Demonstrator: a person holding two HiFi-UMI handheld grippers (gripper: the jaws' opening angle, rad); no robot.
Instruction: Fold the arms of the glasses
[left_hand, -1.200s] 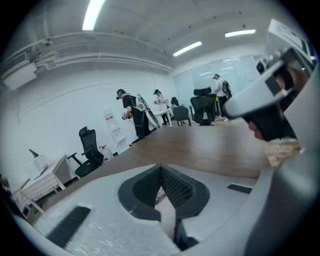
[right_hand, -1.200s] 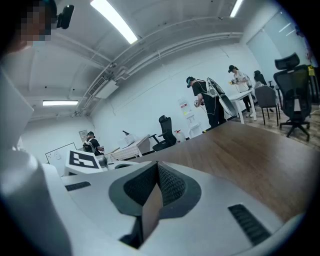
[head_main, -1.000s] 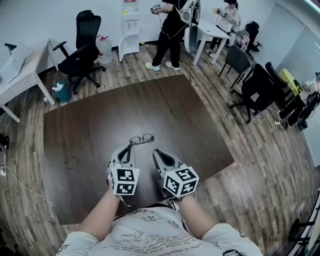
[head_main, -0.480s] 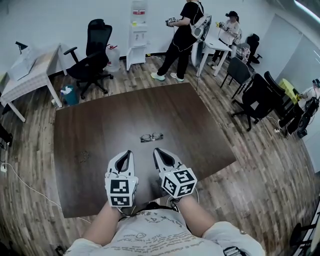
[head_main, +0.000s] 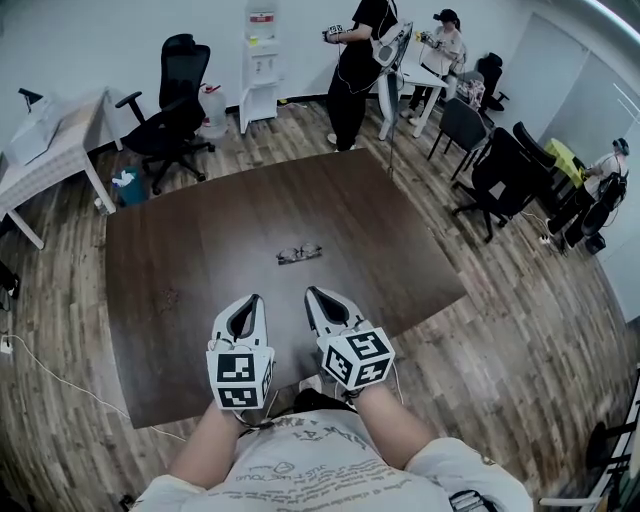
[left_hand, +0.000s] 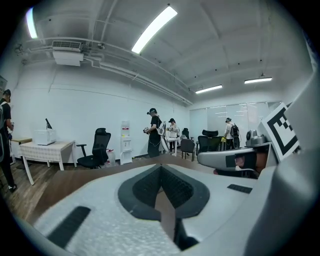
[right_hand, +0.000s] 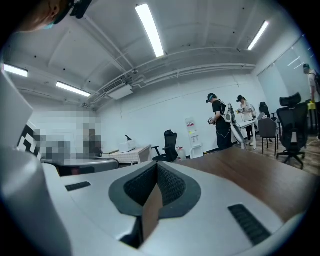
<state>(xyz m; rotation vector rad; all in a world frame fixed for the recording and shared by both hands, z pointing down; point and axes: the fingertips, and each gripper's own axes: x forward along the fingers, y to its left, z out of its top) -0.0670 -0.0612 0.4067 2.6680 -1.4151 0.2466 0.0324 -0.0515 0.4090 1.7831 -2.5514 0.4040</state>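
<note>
A pair of thin dark-framed glasses (head_main: 299, 254) lies on the dark brown table (head_main: 200, 250) near its middle, looking folded and compact. My left gripper (head_main: 253, 300) and right gripper (head_main: 313, 295) hover side by side over the near part of the table, well short of the glasses. Both are shut with nothing between the pads. In the left gripper view the left gripper (left_hand: 161, 167) points almost level across the table; the right gripper (right_hand: 156, 165) does the same in its own view. The glasses are hidden in both gripper views.
Black office chairs (head_main: 170, 105) stand beyond the far left of the table, more chairs (head_main: 500, 165) to the right. A white desk (head_main: 45, 145) is at far left. Two people (head_main: 360, 55) stand at the back by a white table. A cable (head_main: 50, 375) runs over the wooden floor.
Both grippers have drawn back toward me, away from the glasses, and risen a little. The left gripper was right at the glasses a second ago; the glasses now lie alone on the table.
</note>
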